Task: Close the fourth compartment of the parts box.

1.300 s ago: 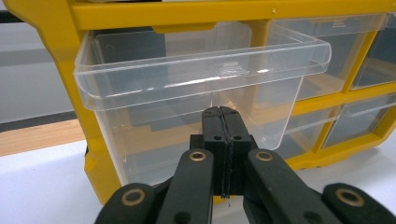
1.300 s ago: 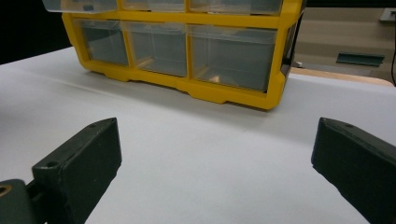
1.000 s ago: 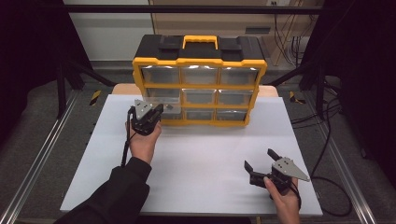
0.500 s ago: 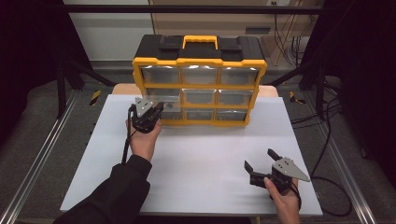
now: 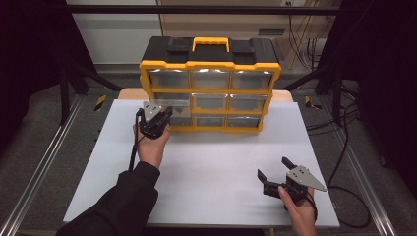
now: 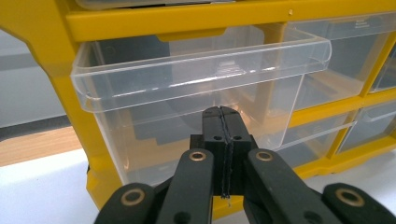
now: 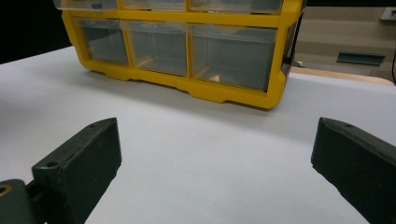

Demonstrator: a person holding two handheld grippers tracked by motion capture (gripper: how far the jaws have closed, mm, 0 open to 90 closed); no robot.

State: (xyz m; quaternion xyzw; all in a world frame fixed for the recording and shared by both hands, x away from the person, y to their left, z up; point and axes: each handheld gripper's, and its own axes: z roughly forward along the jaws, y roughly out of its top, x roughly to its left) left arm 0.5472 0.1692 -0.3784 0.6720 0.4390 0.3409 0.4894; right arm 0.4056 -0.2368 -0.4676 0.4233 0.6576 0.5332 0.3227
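In the high view the left gripper [image 5: 156,119] covers the front of the organizer's [image 5: 210,66] left-hand drawers, so the pulled-out clear drawer [image 6: 196,84] shows there as little more than a pale edge; the small bits behind the far right drawer fronts in the right gripper view are too blurred to name. In the left gripper view the cabinet is cut off at the top, left and right edges, and whether the closed jaws touch the drawer front cannot be told; the right gripper [image 5: 276,173] has its person's hand cut by the near edge in the high view, and in its own view both jaws run off the bottom corners.
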